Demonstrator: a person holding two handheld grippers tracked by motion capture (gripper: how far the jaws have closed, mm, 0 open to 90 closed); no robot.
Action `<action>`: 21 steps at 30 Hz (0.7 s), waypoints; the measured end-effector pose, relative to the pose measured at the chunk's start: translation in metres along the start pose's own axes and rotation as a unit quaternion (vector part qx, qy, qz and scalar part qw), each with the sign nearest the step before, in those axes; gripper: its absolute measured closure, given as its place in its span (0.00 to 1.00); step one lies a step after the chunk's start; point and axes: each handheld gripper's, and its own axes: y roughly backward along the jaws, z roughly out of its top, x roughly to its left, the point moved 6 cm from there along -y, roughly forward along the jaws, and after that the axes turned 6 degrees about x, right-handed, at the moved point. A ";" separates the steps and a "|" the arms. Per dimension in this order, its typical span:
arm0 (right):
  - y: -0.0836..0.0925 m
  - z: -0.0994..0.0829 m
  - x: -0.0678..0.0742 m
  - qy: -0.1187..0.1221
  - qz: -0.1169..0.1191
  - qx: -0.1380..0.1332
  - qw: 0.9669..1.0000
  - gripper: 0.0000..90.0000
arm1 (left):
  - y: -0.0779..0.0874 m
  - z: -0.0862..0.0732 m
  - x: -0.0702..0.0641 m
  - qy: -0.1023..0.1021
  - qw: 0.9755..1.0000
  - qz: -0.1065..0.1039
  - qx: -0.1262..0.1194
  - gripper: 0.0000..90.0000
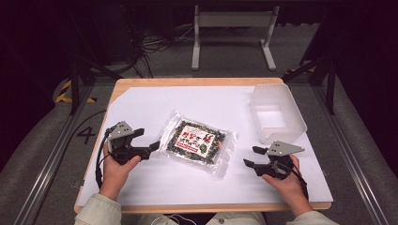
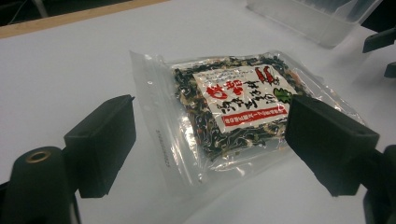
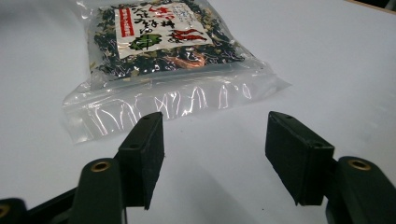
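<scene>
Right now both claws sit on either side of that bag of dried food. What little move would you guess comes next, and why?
Probably the left gripper eases forward and closes on the near edge of the bag. Its jaws stand open with the bag's clear edge already between them, while the right gripper, also open, sits short of the bag's other end. The bag lies flat, with an empty clear bin behind it.

bag label (image 2: 243, 100): print unreadable | clear bin (image 2: 322, 18): cropped at top

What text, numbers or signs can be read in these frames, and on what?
"4": painted on the floor left of the table.
White label on the bag: large red characters and a red banner with white characters, too blurred to read.
Faint print line along the bag's clear edge: too small to read.
</scene>
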 end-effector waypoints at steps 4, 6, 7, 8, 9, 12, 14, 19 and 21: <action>-0.002 -0.001 -0.002 -0.001 0.000 0.005 1.000 0.38 | -0.007 0.002 0.006 0.011 1.000 -0.001 0.007 0.17; -0.003 -0.002 -0.002 0.000 -0.002 0.008 1.000 0.37 | -0.011 0.002 0.010 0.020 1.000 -0.002 0.008 0.17; -0.003 -0.002 -0.002 0.002 -0.003 0.008 1.000 0.37 | -0.011 0.002 0.010 0.020 1.000 -0.002 0.008 0.17; -0.003 -0.002 -0.001 0.004 -0.003 0.007 1.000 0.37 | -0.017 0.002 0.015 0.029 1.000 -0.002 0.011 0.17; -0.003 -0.001 0.000 0.005 -0.003 0.006 1.000 0.37 | -0.017 0.002 0.015 0.029 1.000 -0.002 0.011 0.17; -0.003 -0.001 0.000 0.009 -0.004 0.006 1.000 0.36 | -0.024 0.001 0.020 0.038 0.999 0.008 0.013 0.18; -0.003 -0.001 0.001 0.011 -0.004 0.005 1.000 0.36 | -0.026 0.002 0.025 0.042 0.999 0.022 -0.009 0.21; -0.003 -0.001 0.001 0.012 -0.006 0.006 1.000 0.35 | -0.039 -0.005 0.029 0.054 0.998 0.001 0.008 0.20; -0.003 -0.001 0.001 0.013 -0.006 0.006 1.000 0.34 | -0.045 -0.009 0.029 0.050 0.999 0.002 0.021 0.20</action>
